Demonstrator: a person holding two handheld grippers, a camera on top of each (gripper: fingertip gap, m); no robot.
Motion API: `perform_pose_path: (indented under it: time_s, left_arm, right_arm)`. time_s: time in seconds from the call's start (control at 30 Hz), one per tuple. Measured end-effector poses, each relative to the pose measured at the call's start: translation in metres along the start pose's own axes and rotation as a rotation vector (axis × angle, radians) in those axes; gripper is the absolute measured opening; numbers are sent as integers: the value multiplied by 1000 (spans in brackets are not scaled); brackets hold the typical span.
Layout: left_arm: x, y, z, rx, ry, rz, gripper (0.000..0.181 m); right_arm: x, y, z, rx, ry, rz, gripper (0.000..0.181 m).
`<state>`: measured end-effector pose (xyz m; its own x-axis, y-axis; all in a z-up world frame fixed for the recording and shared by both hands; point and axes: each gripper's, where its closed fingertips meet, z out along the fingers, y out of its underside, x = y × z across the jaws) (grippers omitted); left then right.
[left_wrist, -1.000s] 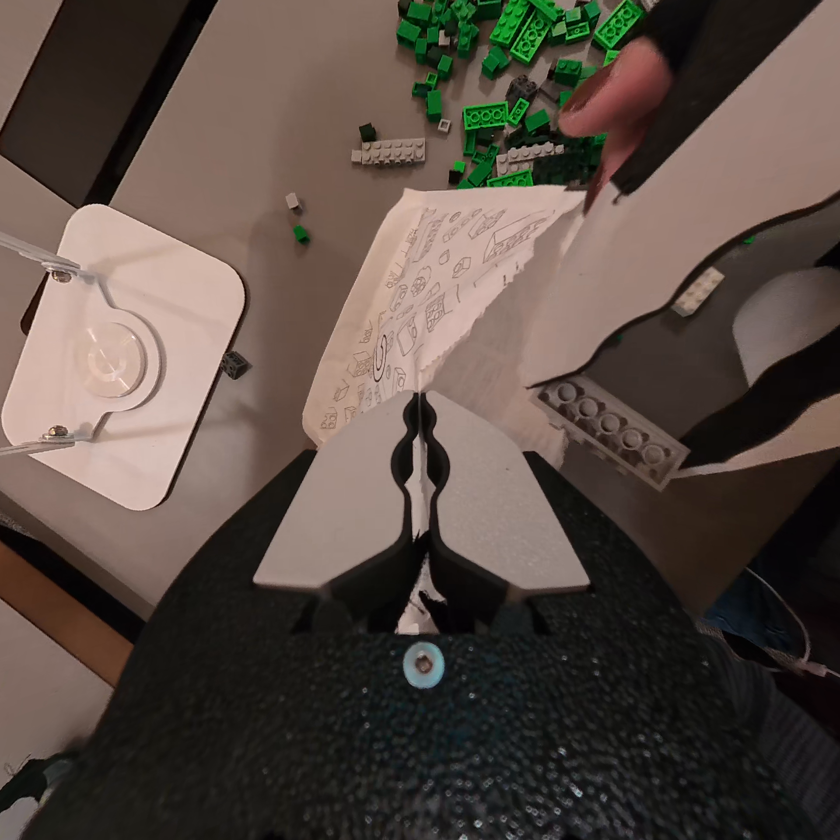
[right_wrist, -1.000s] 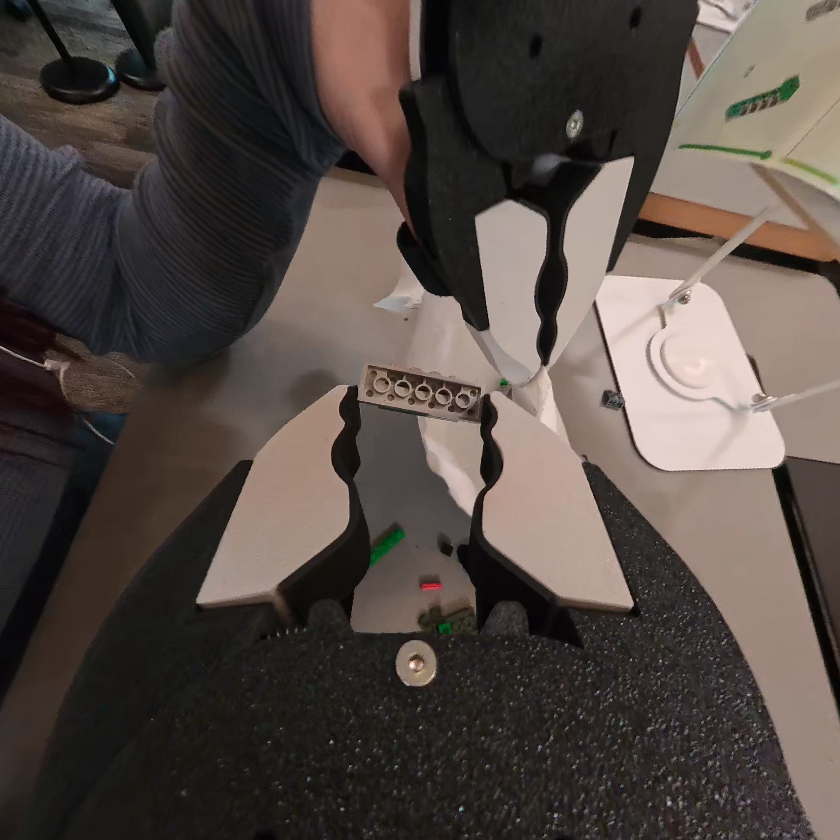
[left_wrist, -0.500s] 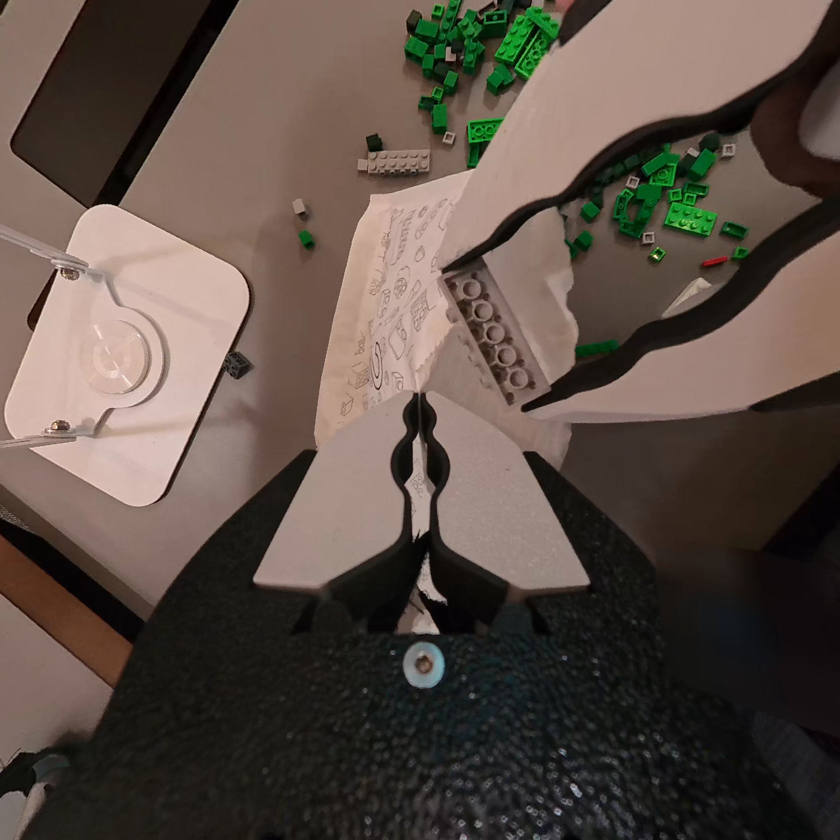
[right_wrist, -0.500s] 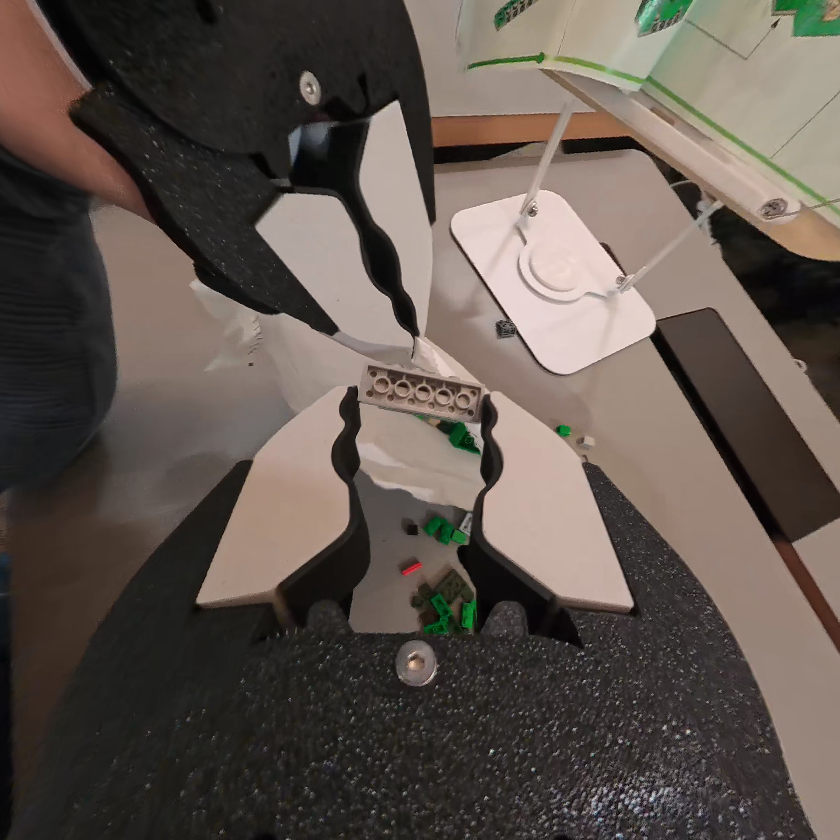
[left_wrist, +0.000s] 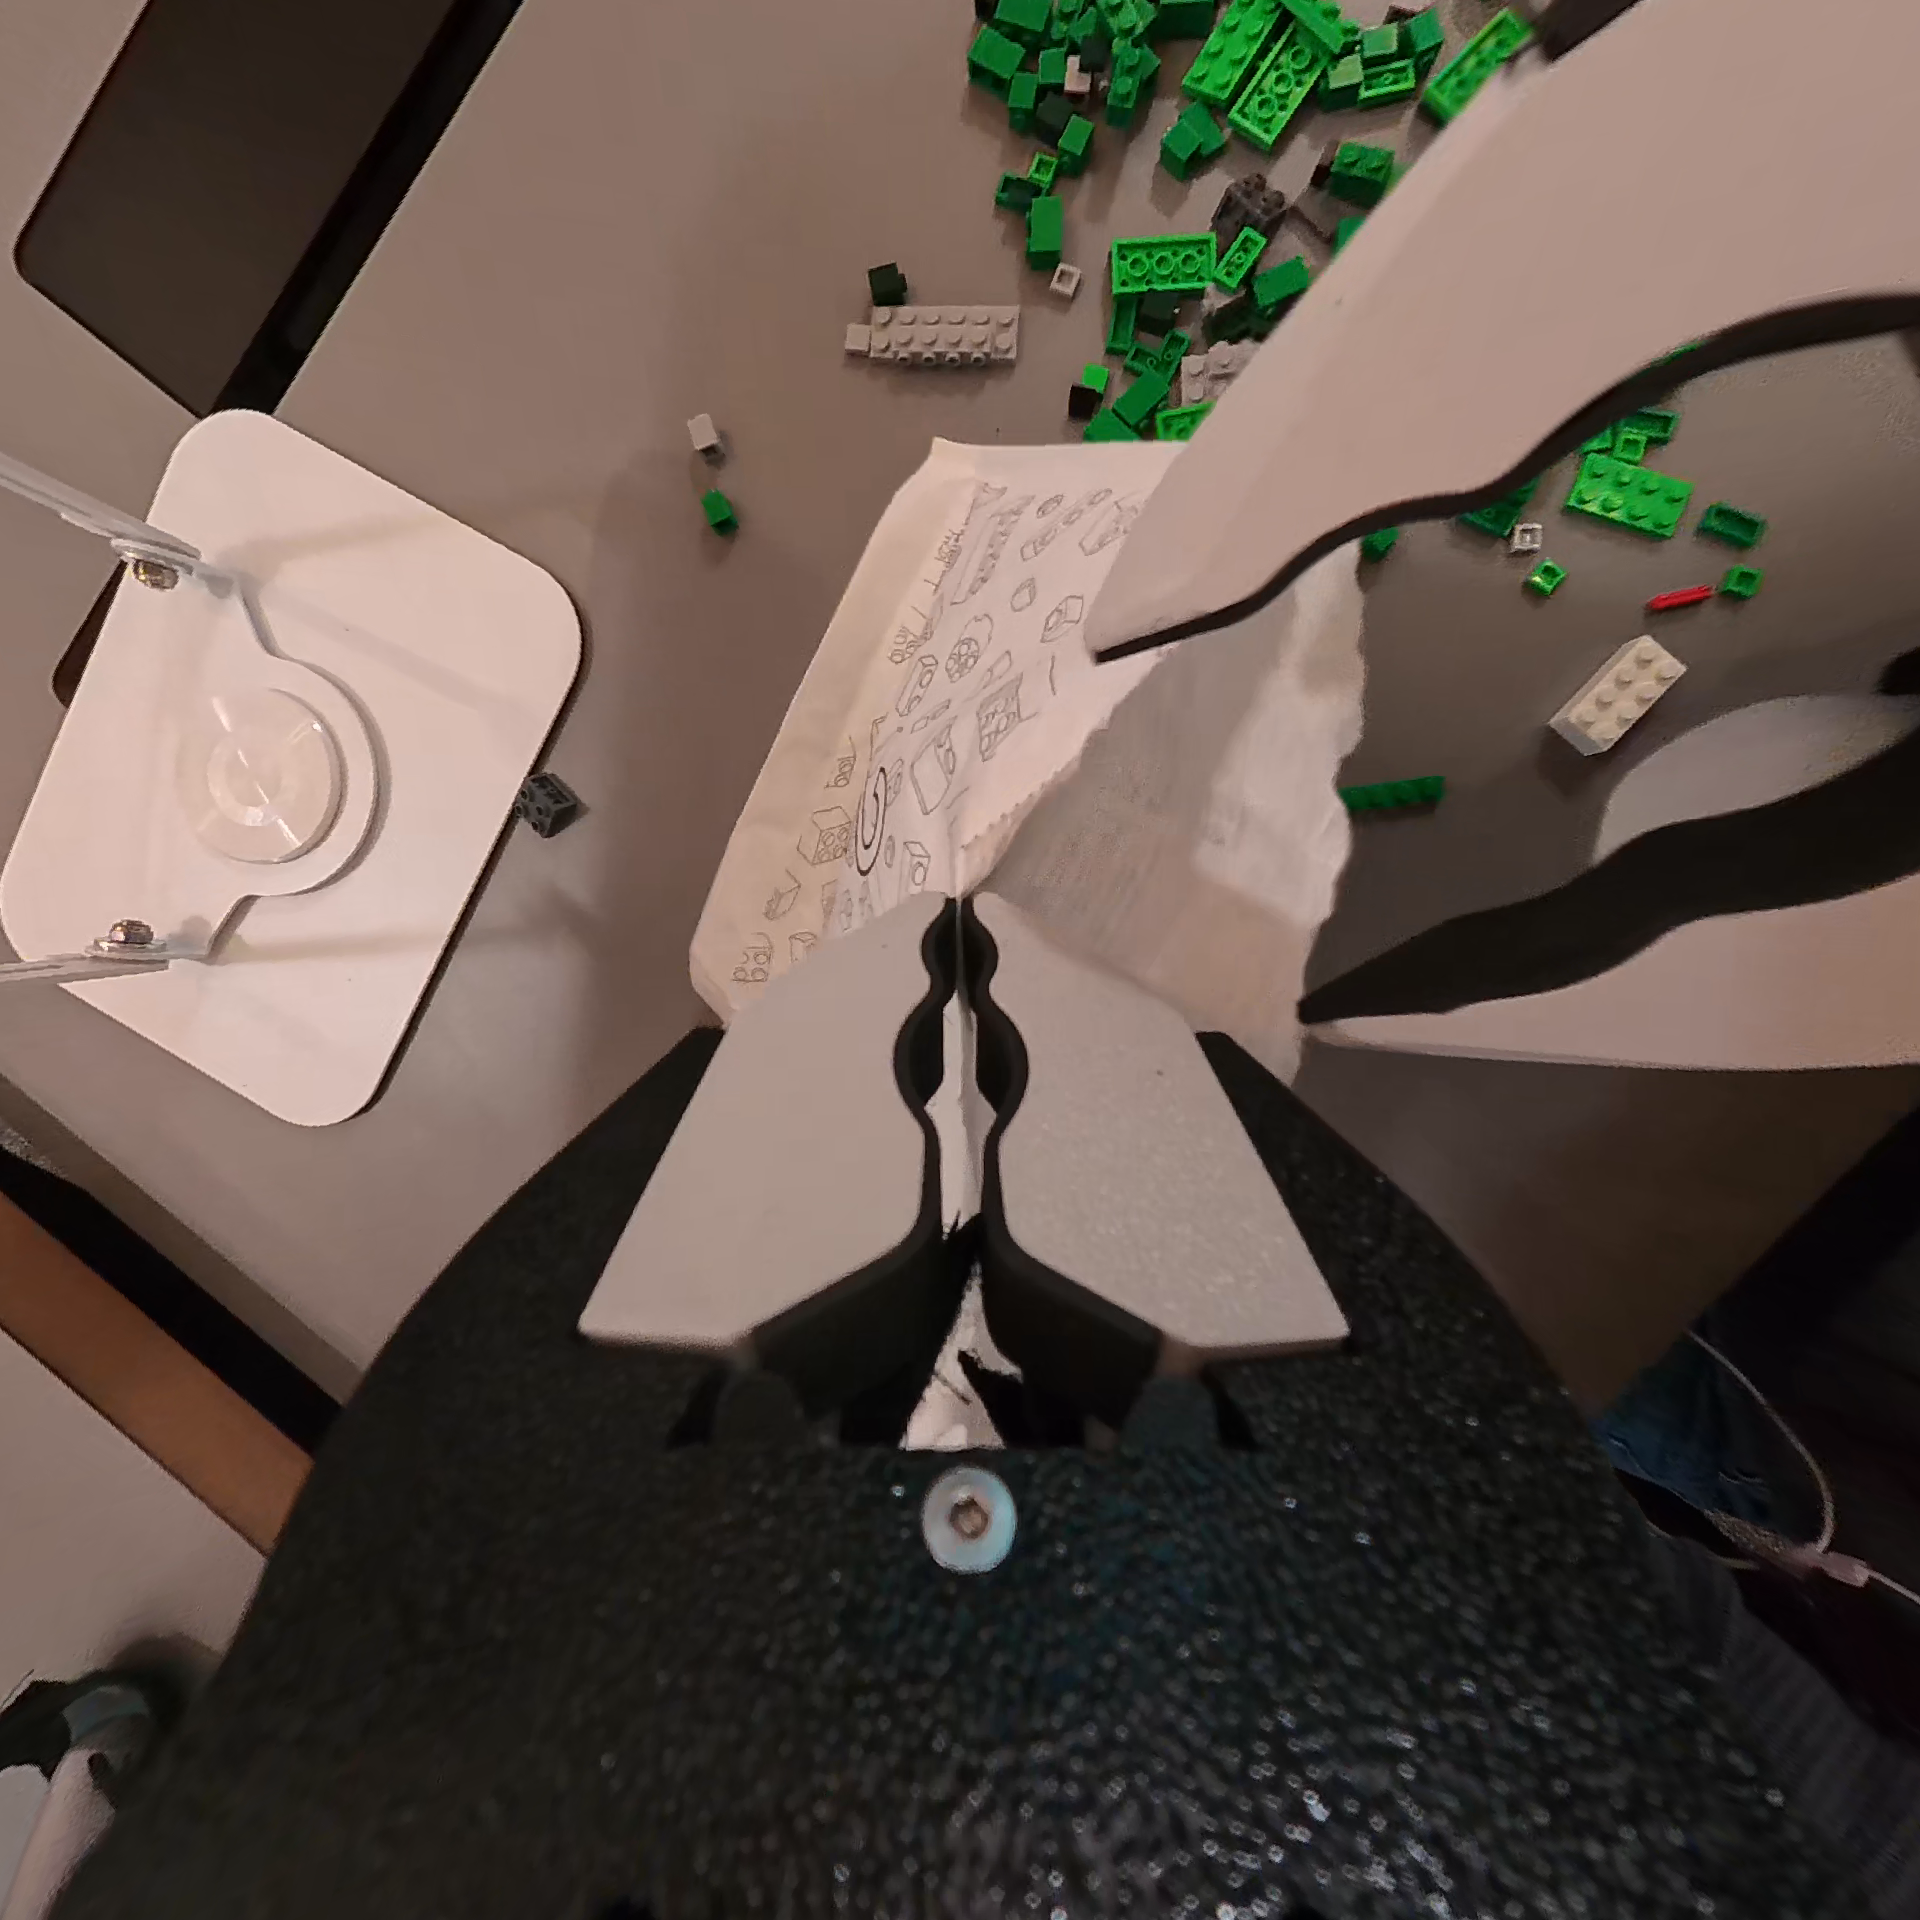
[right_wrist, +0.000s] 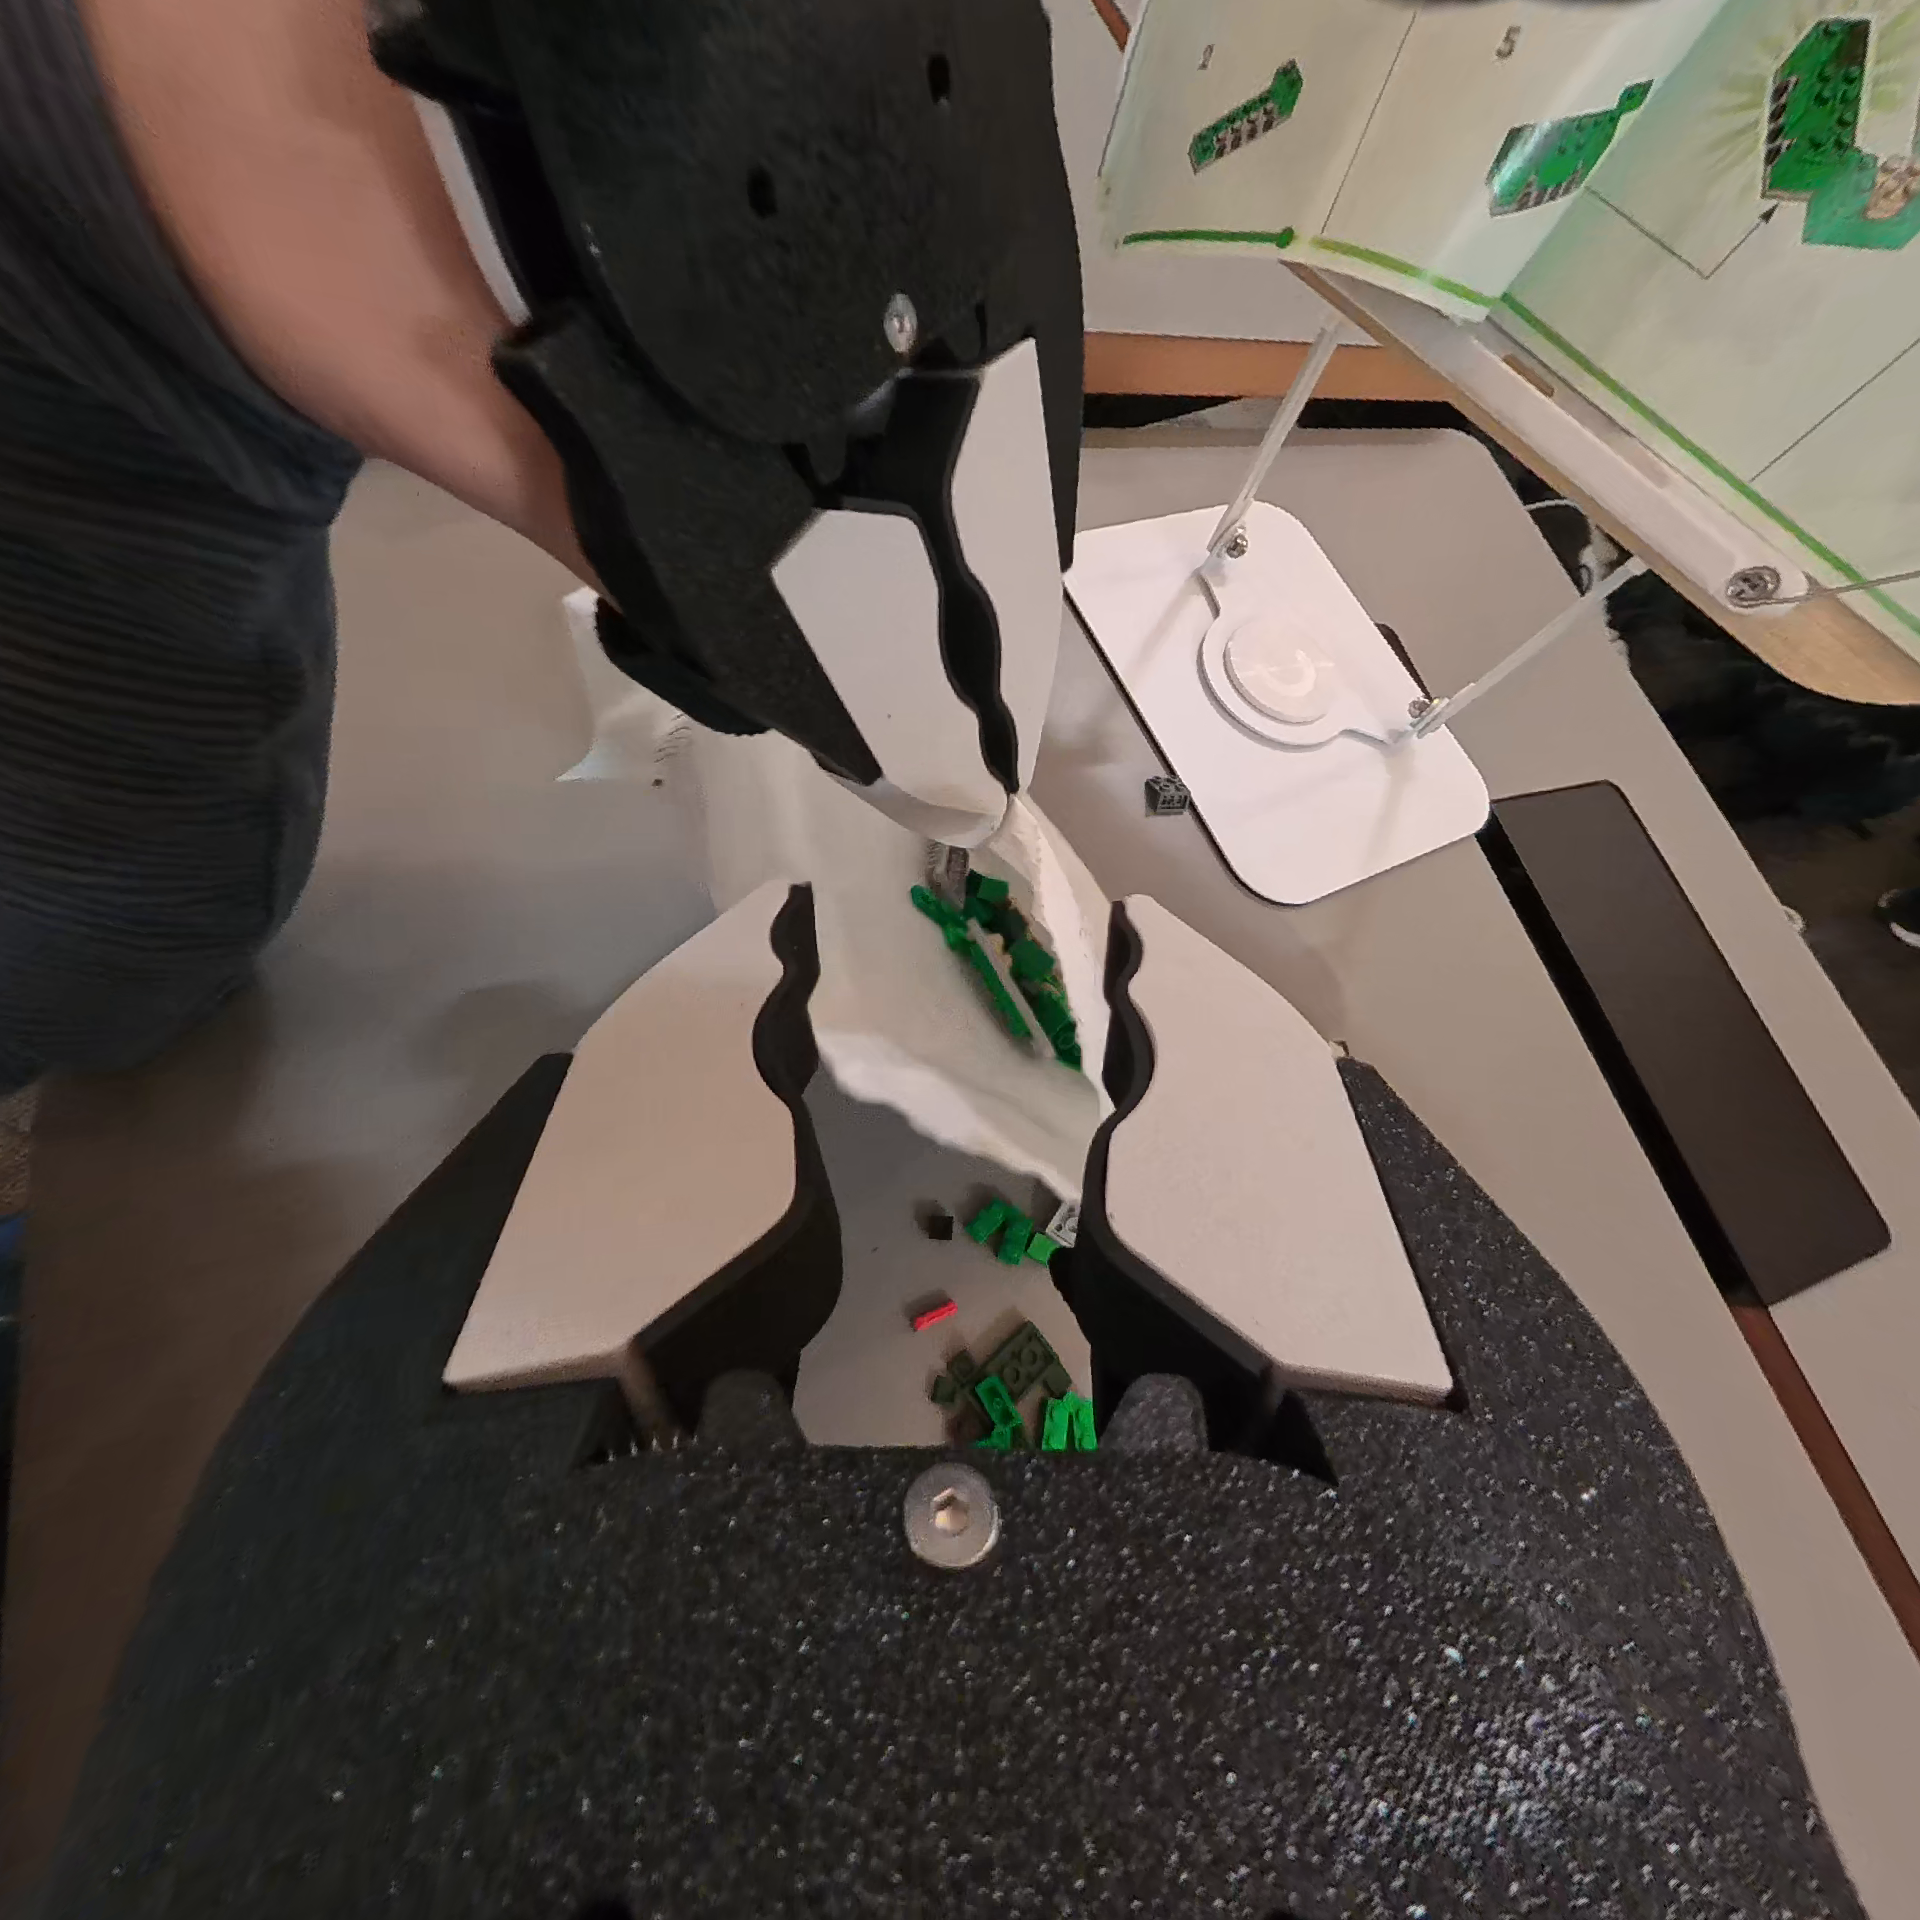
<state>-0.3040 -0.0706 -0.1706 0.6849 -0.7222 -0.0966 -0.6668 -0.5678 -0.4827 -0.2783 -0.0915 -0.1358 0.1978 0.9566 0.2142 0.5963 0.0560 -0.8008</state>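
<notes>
- Left gripper (left_wrist: 958, 914): its two fingers are pressed together on the edge of a white paper bag (left_wrist: 935, 727) printed with line drawings of bricks; the bag hangs from the grip above the grey table (left_wrist: 623, 260).
- Right gripper (right_wrist: 961, 914): its fingers stand wide apart and hold nothing; the torn mouth of the bag lies between and just beyond them.
- Right wrist view only: the inside of the bag, where small green bricks (right_wrist: 997, 956) lie in the fold, and more green pieces (right_wrist: 1013, 1226) on the table under the bag's lip, near a small red piece (right_wrist: 933, 1314). It also shows a person's forearm (right_wrist: 343, 343) behind the left gripper and an instruction sheet (right_wrist: 1558, 156) propped on a white stand (right_wrist: 1299, 707).
- Left wrist view only: the printed outside of the bag, a wide scatter of green bricks (left_wrist: 1195, 156), a long grey brick (left_wrist: 940, 335) and a pale brick (left_wrist: 1616, 694) lying apart on the table.
- Both views show a dark grey brick (left_wrist: 548, 802) just beside the stand's base plate.
</notes>
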Motion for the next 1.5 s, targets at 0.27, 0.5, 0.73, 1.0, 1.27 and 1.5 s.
perform_pose_path:
  time_s: [0.27,0.5,0.73,1.0,1.27,1.5]
  left_arm:
    - [-12,11,-2,-27,-37,-28,0]
    - [-22,17,-5,-26,-59,-63,0]
    - [-26,20,-4,-41,-77,-66,0]
    - [-28,23,-5,-40,-83,-72,0]
    - [-29,25,-6,-43,-79,-81,0]
    - [-27,26,-5,-48,-72,-81,0]
  right_arm:
    - [53,22,-69,39,104,36,50]
    - [70,87,-78,-146,37,72,44]
    - [49,124,-34,-338,-146,5,38]
    - [28,143,5,-407,-295,-17,29]
    - [16,159,37,-481,-341,-98,18]
    - [17,164,54,-482,-318,-162,19]
